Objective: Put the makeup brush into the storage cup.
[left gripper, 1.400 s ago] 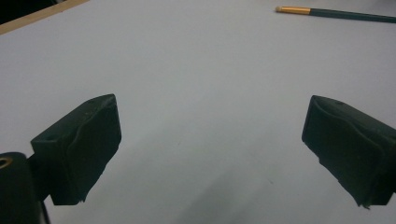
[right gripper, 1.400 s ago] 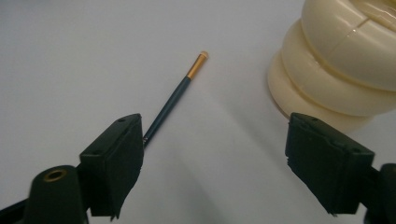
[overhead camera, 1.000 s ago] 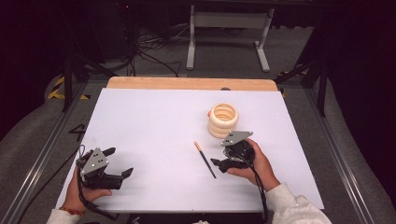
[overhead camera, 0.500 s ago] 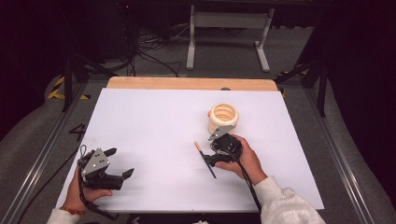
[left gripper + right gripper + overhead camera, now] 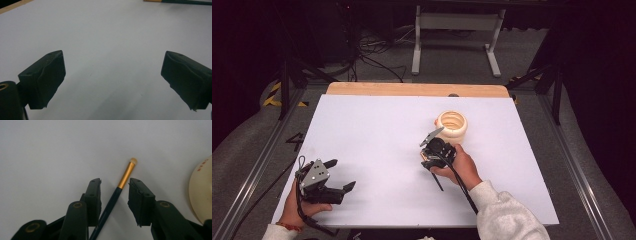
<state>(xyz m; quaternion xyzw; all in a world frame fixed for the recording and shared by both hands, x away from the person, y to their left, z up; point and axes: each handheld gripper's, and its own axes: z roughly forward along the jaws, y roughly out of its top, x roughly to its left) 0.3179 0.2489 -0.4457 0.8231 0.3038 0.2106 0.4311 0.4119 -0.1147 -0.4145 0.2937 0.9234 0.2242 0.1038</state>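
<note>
The brush has a dark blue-green handle, a gold ferrule and a pale tan tip. The ring stack right of it is cream with small red lettering. The table is white, edged in light wood at the far side. Both grippers' jaws are black.

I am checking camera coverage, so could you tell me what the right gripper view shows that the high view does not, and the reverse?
Right gripper view alone: the brush's gold ferrule and pale tip, and a gap between the right gripper's just-closing jaws and the handle.

High view alone: the left gripper, open, on the white table, the person's hands, and the stacked cream rings whole.

Both: the brush, the right gripper over it, the table and the rings.
</note>
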